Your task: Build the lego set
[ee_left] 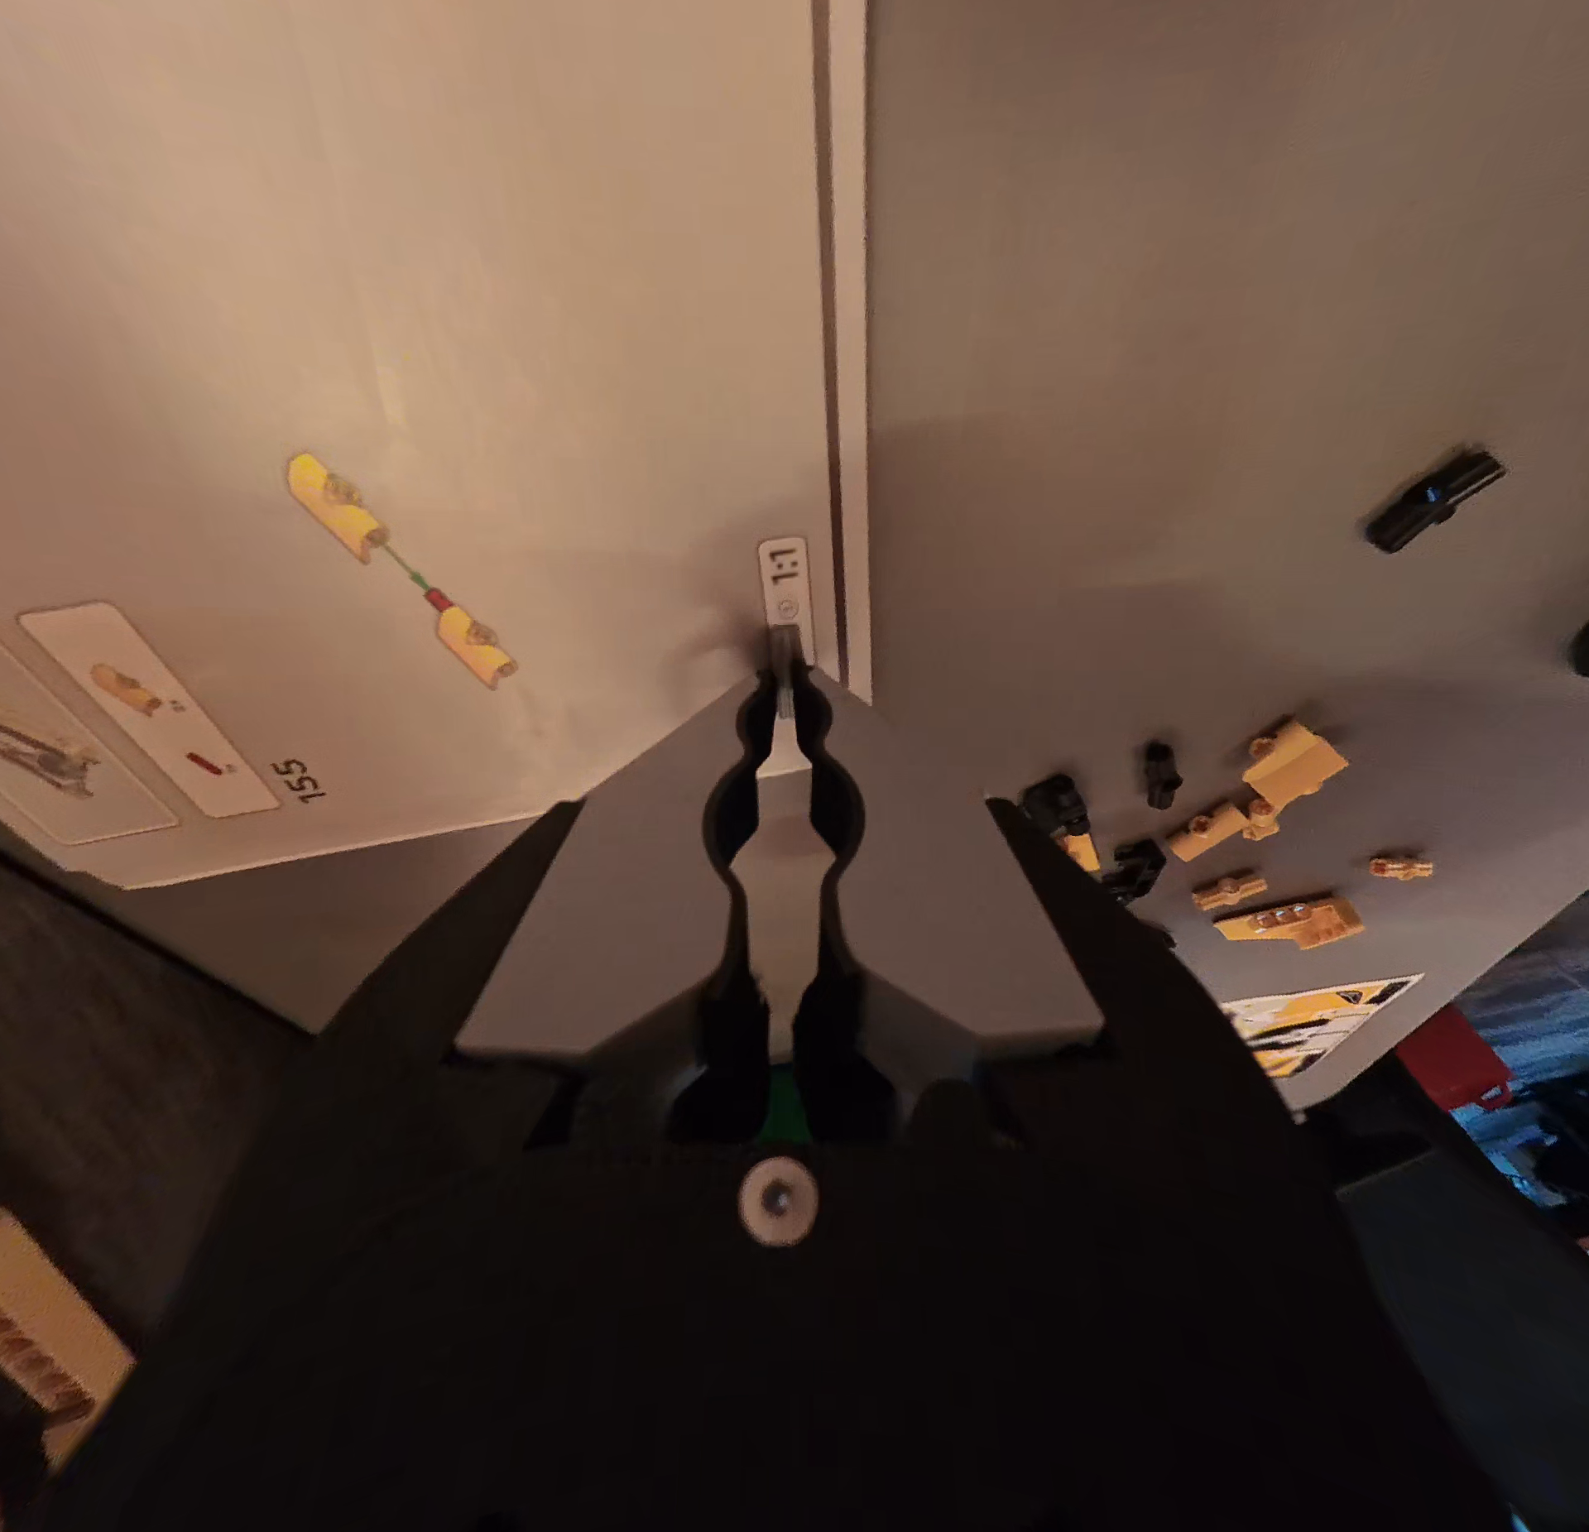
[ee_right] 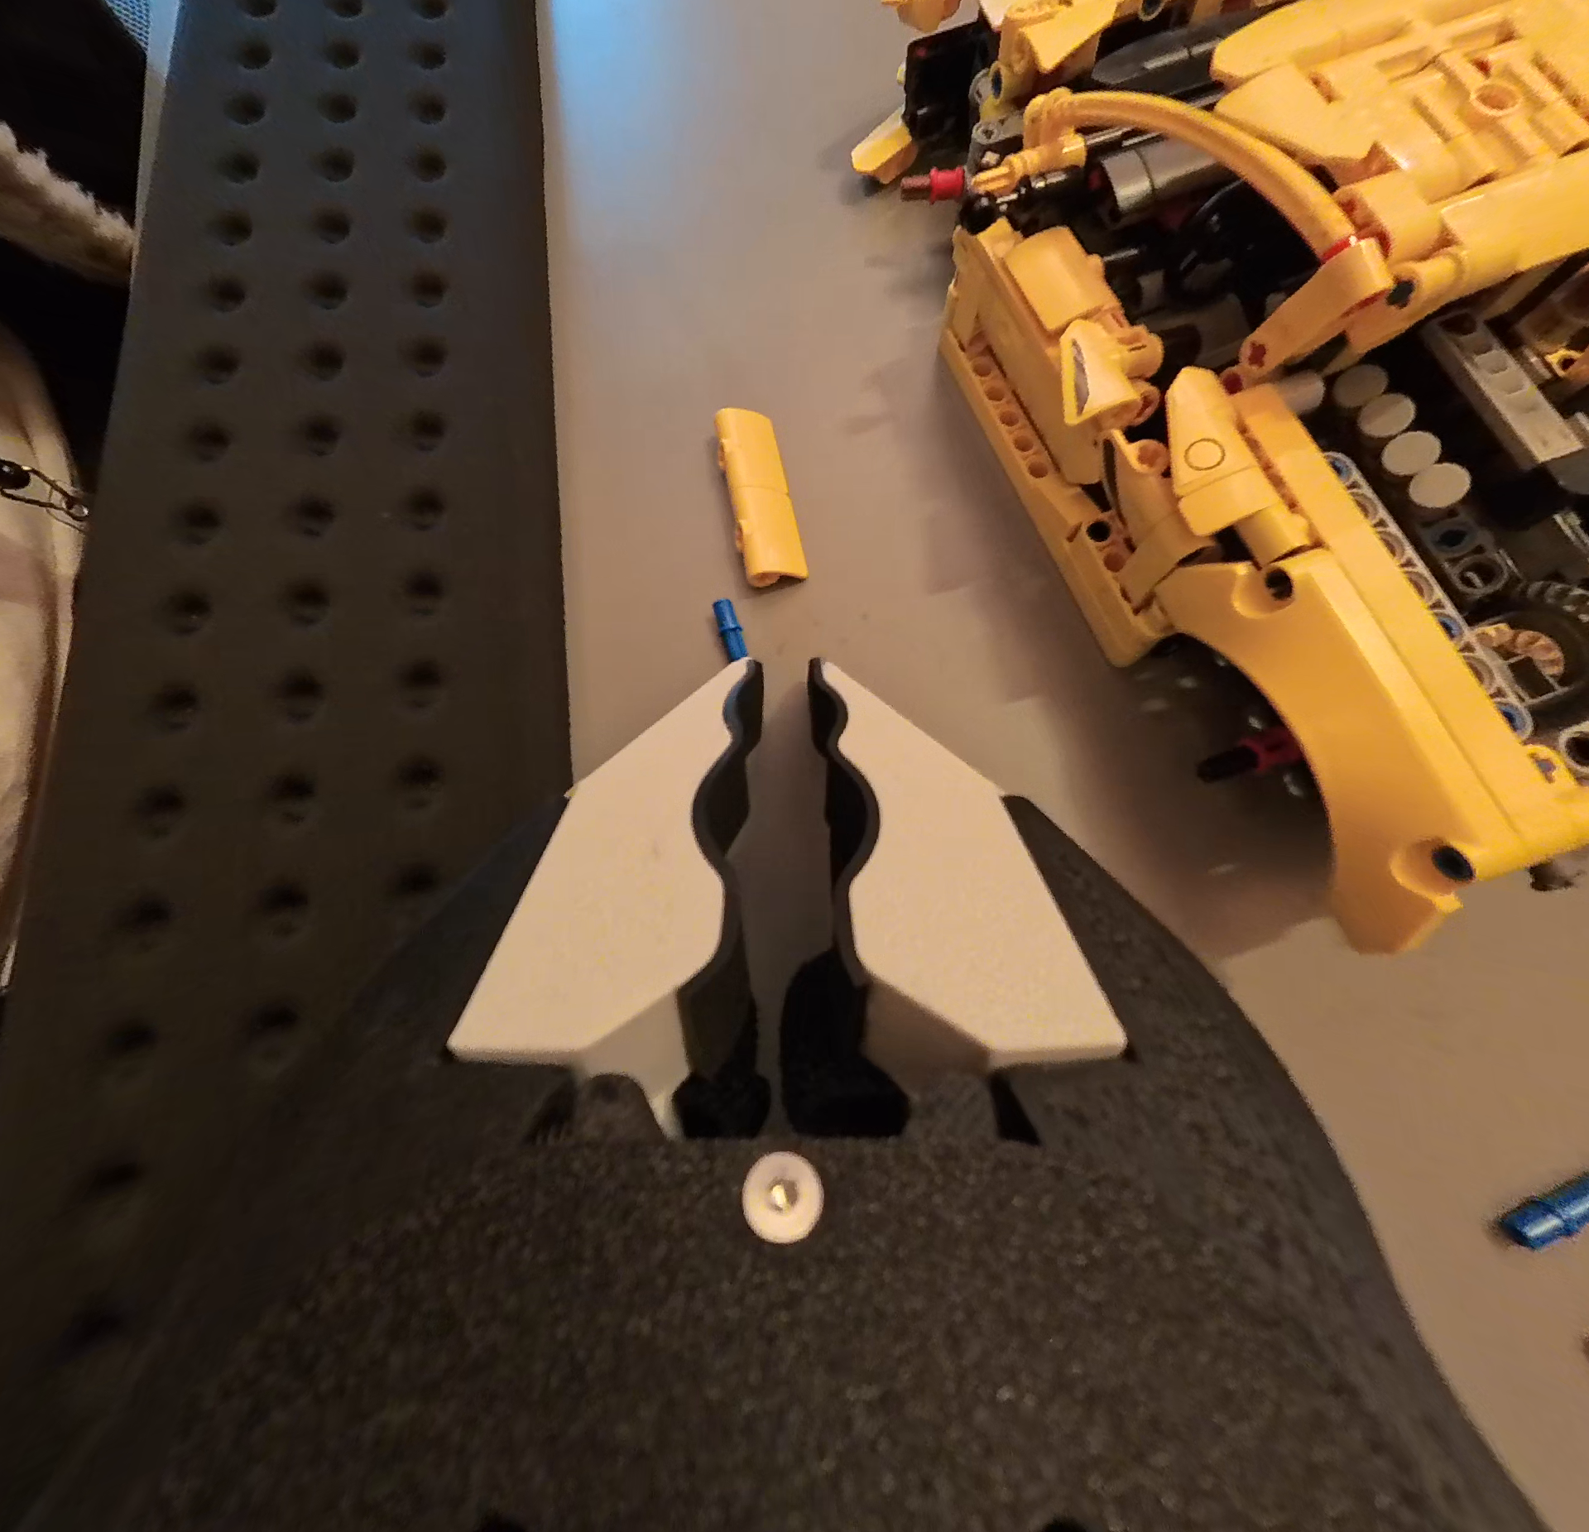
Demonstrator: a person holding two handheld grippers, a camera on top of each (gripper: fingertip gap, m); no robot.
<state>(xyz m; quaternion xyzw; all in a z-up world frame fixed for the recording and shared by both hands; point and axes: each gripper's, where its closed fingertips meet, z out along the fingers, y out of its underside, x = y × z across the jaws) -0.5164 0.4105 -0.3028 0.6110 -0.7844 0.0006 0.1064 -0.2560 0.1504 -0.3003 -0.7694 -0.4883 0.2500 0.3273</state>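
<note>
In the left wrist view, my left gripper (ee_left: 787, 684) is shut on a small grey axle piece (ee_left: 787, 652). It holds the piece against the lower right corner of the open instruction booklet (ee_left: 430, 287). In the right wrist view, my right gripper (ee_right: 784, 674) is empty, its jaws a narrow gap apart just above the grey table. A small blue pin (ee_right: 729, 626) lies right by its left fingertip. A short yellow curved panel assembly (ee_right: 761, 497) lies a little farther ahead. The large yellow car model (ee_right: 1290, 373) stands to the right.
Loose yellow pieces (ee_left: 1273, 803) and black pieces (ee_left: 1156, 773) lie right of the booklet, with a black connector (ee_left: 1432, 497) farther off and a sticker sheet (ee_left: 1307, 1018) near the table edge. A dark perforated strip (ee_right: 301, 459) runs along the left. Another blue pin (ee_right: 1548, 1215) lies at right. The left gripper's tips are roughly 35 centimetres from the right gripper's.
</note>
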